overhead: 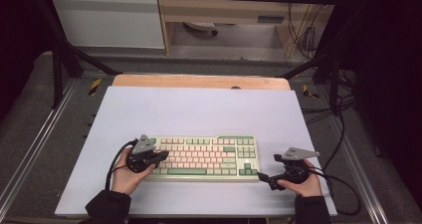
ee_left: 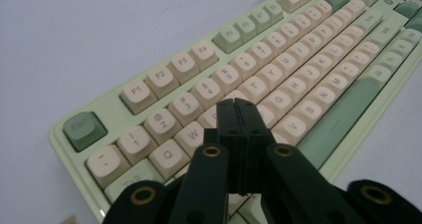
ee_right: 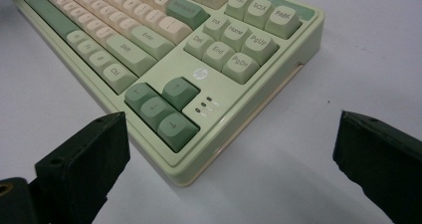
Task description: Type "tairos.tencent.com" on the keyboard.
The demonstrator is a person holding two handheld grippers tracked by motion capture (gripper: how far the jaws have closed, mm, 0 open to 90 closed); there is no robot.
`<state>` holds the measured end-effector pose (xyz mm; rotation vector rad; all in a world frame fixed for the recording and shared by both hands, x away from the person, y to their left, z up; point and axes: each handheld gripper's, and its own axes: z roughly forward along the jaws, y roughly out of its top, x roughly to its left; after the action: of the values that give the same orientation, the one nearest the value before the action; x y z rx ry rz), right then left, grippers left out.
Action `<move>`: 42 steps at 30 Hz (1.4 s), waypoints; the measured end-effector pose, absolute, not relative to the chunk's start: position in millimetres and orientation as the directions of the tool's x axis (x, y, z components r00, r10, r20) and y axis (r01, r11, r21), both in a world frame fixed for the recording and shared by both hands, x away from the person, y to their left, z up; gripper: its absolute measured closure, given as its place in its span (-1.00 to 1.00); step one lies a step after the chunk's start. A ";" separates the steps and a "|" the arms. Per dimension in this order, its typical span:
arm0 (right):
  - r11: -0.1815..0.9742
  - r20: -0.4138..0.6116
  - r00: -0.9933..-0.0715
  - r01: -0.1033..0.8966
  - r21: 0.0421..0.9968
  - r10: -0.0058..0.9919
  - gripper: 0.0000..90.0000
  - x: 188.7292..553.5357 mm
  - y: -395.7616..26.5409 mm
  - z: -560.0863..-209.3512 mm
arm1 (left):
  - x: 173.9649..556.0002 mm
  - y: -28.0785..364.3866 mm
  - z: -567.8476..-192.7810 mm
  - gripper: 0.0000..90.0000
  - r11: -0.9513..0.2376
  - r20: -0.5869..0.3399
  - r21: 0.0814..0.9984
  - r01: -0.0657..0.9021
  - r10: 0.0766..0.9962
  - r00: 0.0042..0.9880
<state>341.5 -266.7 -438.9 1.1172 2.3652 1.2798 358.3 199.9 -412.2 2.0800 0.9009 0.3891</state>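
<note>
Table point(overhead: 199, 109): a pale sheet is laid over it; a strip of bare wood is seen along the far edge, and the near edge is partly cut off by the bottom of the high view.
Keyboard point(overhead: 205, 157): a green and cream keyboard is placed near the near edge of the table, about midway between its left and right edges, long side parallel to that edge. In the left gripper view point(ee_left: 278, 69) its right end is cut off by the frame; in the right gripper view point(ee_right: 164, 59) its left end is cut off.
Left hand point(overhead: 128, 176): it is seen at the left end of the keyboard; the sleeve is cut off at the bottom.
Right hand point(overhead: 304, 183): it rests on the table just beside the right end of the keyboard.
Left gripper point(overhead: 160, 156): its jaws are pressed together with nothing between them. The closed tip point(ee_left: 236, 107) is placed over the letter keys at the left of the keyboard, and some keys are hidden under it. Whether a key is touched cannot be told.
Right gripper point(overhead: 263, 176): its jaws are spread wide and hold nothing. They are seen point(ee_right: 229, 154) near the near right corner of the keyboard, apart from it.
Key legends: the farthest ones are blurred and cannot be read.
</note>
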 end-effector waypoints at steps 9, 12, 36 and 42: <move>0.328 0.148 -0.682 0.517 0.791 0.717 -0.96 341.3 -266.9 -438.7 | 356.5 210.6 -416.3 1.00 -0.399 -0.043 0.785 0.474 0.728 0.684; 0.330 0.149 -0.682 0.518 0.789 0.716 -0.96 341.3 -266.4 -439.0 | 356.9 211.1 -418.4 1.00 -0.404 -0.039 0.781 0.477 0.730 0.683; 0.326 0.152 -0.683 0.517 0.792 0.714 -0.95 341.1 -266.0 -438.9 | 360.8 215.1 -428.6 1.00 -0.418 -0.048 0.759 0.499 0.729 0.683; 0.338 0.145 -0.692 0.512 0.790 0.707 -0.94 340.8 -263.3 -436.9 | 359.7 218.8 -422.2 1.00 -0.402 -0.050 0.773 0.490 0.732 0.679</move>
<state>340.8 -263.3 -436.9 1.1039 2.3777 1.2780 359.7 218.8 -422.2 2.0820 0.9379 0.3806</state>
